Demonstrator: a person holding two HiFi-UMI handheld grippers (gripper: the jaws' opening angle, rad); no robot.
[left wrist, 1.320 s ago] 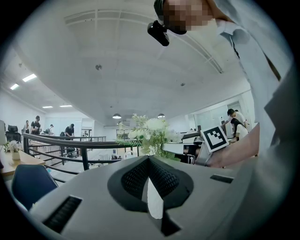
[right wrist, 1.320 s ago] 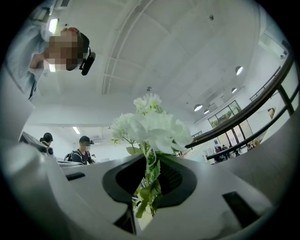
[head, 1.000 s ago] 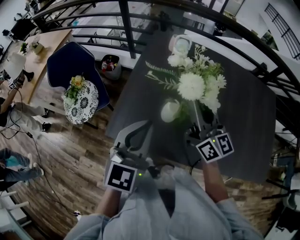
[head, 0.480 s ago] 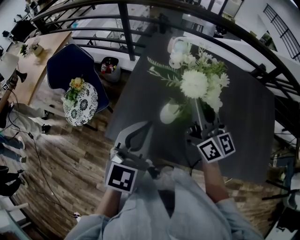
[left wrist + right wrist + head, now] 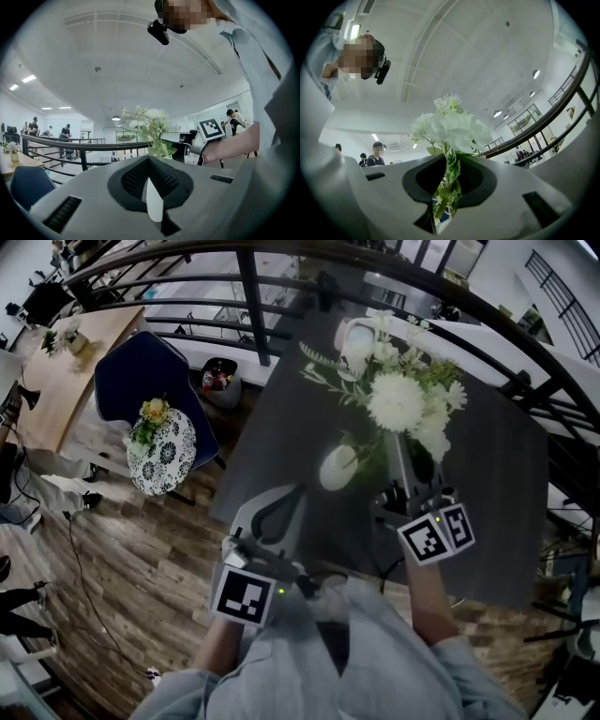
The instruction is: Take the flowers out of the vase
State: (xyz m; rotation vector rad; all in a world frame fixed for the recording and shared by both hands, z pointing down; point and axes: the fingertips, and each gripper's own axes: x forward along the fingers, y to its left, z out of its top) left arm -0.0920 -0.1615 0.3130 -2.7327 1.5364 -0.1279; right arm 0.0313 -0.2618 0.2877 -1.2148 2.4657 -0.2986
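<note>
Dark bench (image 5: 497, 493) seen steeply from above, carrying one small white vase (image 5: 338, 468) near its front left part; I take every place from that vase.

A full bunch of white flowers (image 5: 401, 401) with green leaves spreads just right of the vase and beyond it. The heads lean away from me and none of them is above the vase mouth.

My right gripper (image 5: 446, 194) sits just right of the vase, clenched on the stems. In the right gripper view the leafy stalks run straight between its jaws, with the blooms fanning out past the tips. I judge the grip is low on the stalks so the heads do not get crushed.

My left gripper (image 5: 153, 201) hangs to the near left of the vase, jaws pressed together on nothing. It touches neither vase nor flowers. It is probably parked there to keep out of the way, or to steady the vase if it tips.

Greenery crowds the gap between the vase and the right gripper. I cannot tell whether the stem ends are fully clear of the rim.
</note>
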